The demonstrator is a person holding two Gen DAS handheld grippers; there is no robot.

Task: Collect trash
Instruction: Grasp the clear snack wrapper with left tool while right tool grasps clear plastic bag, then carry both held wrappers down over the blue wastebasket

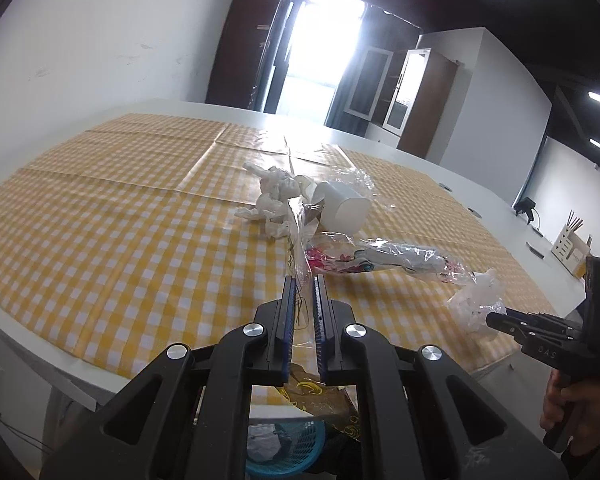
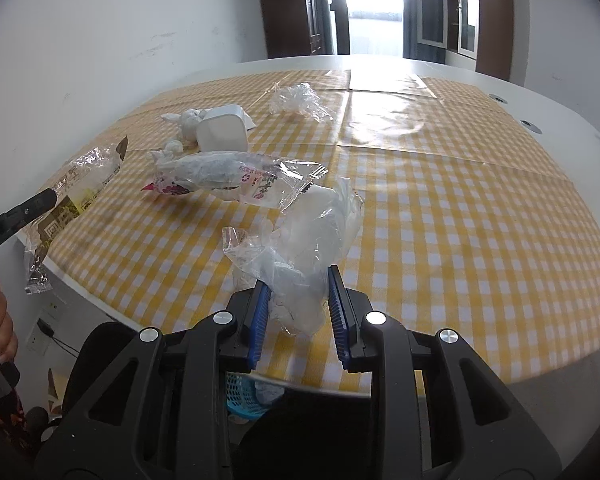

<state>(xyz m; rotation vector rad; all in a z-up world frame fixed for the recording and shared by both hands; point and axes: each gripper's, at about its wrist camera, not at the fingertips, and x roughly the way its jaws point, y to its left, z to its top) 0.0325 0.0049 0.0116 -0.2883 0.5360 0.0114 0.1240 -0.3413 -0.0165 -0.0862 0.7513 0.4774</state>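
While both claws grip trash at the near edge of the worktop (image 2: 500, 92), the collecting step looks well under way. Narrowed almost shut, the left claw (image 1: 303, 300) pinches a clear printed wrapper (image 2: 76, 184) that hangs past the worktop's edge; the right claw (image 2: 298, 300), jaws partly closed, clamps a crumpled clear plastic bag (image 2: 312, 224). By the look of it, each load must next be carried over the blue basket (image 1: 284, 448) below the near edge and let go there. More trash waits toward the middle of the checked cloth (image 2: 460, 220): a white cup (image 1: 346, 208) on its side, crumpled white tissue (image 1: 272, 192) just beside it, and a printed packet (image 1: 364, 260) nearer the edge. Only the right wrist view shows a loose clear bag (image 2: 296, 100) toward the far edge and the wrapper's full length; only the left wrist view shows the right claw from outside, in a person's hand (image 1: 572, 408).
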